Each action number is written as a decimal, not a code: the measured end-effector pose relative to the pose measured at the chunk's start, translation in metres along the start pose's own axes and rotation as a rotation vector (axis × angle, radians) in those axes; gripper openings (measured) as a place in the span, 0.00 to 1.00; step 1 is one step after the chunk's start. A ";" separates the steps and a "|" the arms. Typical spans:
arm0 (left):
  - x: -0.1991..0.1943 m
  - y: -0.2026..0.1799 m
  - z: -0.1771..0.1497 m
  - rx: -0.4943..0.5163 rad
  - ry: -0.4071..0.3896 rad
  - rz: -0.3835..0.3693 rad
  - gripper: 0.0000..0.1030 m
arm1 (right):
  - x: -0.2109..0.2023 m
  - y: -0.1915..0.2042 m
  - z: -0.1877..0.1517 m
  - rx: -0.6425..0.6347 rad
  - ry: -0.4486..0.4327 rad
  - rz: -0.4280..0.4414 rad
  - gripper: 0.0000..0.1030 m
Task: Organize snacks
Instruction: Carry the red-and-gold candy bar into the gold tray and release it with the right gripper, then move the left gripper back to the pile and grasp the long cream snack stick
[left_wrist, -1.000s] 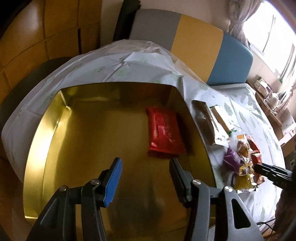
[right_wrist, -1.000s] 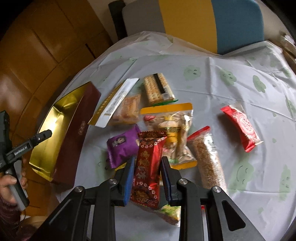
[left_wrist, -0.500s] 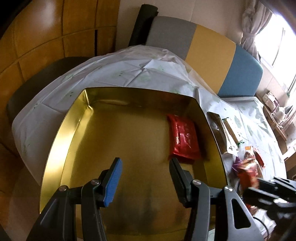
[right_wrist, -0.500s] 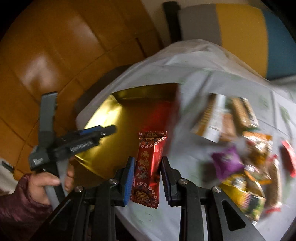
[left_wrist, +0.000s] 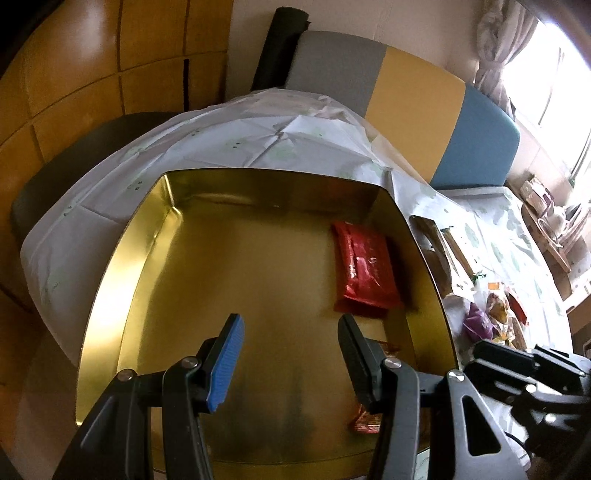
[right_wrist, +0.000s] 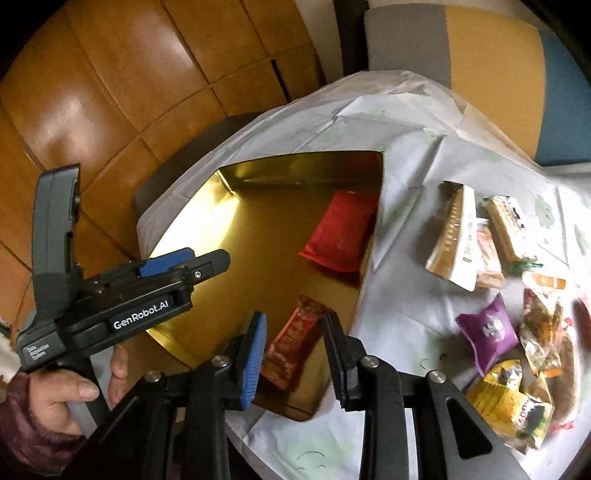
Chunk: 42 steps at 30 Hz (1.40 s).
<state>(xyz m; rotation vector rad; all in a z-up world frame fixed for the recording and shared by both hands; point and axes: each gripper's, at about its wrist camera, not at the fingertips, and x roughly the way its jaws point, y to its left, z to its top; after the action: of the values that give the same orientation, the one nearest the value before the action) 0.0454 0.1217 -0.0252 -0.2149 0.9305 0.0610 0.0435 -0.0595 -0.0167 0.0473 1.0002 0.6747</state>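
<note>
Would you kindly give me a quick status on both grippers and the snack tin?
Right gripper opening, patterned red snack packet between its jaws, over gold tin. Left gripper open, empty, over tin. Flat red packet already inside. Nothing blocking.

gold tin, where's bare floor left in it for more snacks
Most of the tin floor is bare: the whole left half and the far strip along the back wall. Taken: the red pack by the right wall and the patterned pack at the near right corner.

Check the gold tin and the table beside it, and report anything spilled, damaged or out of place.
Nothing stands out. The gold tin holds a flat red packet; the right gripper is opening around a patterned packet. No spill or damage shows.
</note>
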 end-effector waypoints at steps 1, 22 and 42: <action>0.001 -0.001 0.000 0.004 0.003 -0.001 0.52 | -0.005 -0.001 -0.001 0.006 -0.007 -0.002 0.32; -0.003 -0.040 -0.003 0.108 0.013 -0.050 0.52 | -0.045 -0.060 -0.025 0.118 -0.077 -0.177 0.49; -0.003 -0.119 0.005 0.326 0.030 -0.148 0.52 | -0.088 -0.147 -0.042 0.032 0.025 -0.470 0.79</action>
<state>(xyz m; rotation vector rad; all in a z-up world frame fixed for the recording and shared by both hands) 0.0645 0.0063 -0.0010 0.0180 0.9377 -0.2300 0.0526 -0.2353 -0.0226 -0.1648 0.9996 0.2296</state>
